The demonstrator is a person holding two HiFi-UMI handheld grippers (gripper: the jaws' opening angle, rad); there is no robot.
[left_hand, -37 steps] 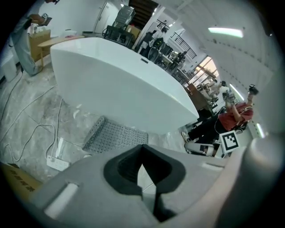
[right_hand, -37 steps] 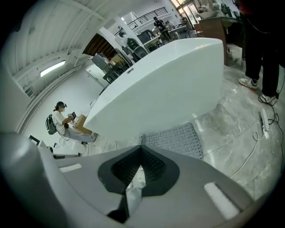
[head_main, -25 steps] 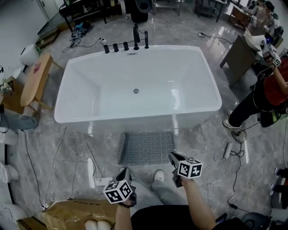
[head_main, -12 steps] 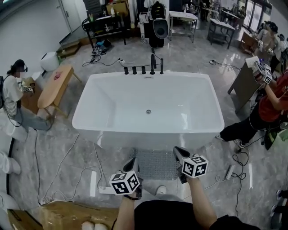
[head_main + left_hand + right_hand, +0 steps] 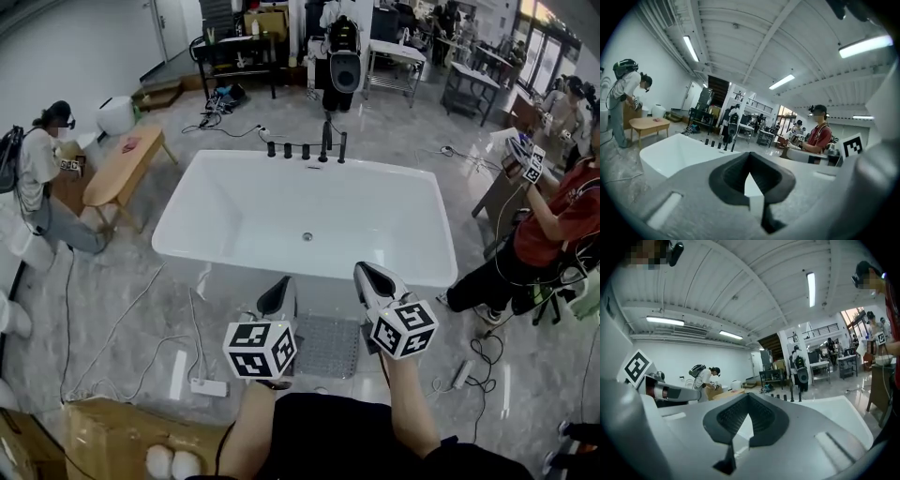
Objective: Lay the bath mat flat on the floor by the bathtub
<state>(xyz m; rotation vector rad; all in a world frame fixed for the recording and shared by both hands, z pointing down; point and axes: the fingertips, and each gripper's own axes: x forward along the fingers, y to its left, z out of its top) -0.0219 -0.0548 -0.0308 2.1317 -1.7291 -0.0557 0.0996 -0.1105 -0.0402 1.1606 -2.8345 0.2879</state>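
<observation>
The grey textured bath mat (image 5: 328,349) lies flat on the marble floor against the near side of the white bathtub (image 5: 202,251); the grippers hide part of it. My left gripper (image 5: 279,296) is held up above the mat's left edge, shut and empty. My right gripper (image 5: 368,277) is raised in front of the tub's near rim, also shut and empty. In the left gripper view the closed jaws (image 5: 750,186) point level across the tub (image 5: 670,152) into the room. The right gripper view shows the same: closed jaws (image 5: 746,422), nothing between them.
Black taps (image 5: 306,150) stand on the tub's far rim. A wooden bench (image 5: 118,167) and a person (image 5: 42,169) are at the left, another person (image 5: 544,230) at the right. Cables and a power strip (image 5: 208,386) lie on the floor, a cardboard box (image 5: 122,436) near left.
Both grippers have risen from just above the mat to about tub-rim height, staying shut. The head view has tilted up, showing more of the room; the mat lies as before.
</observation>
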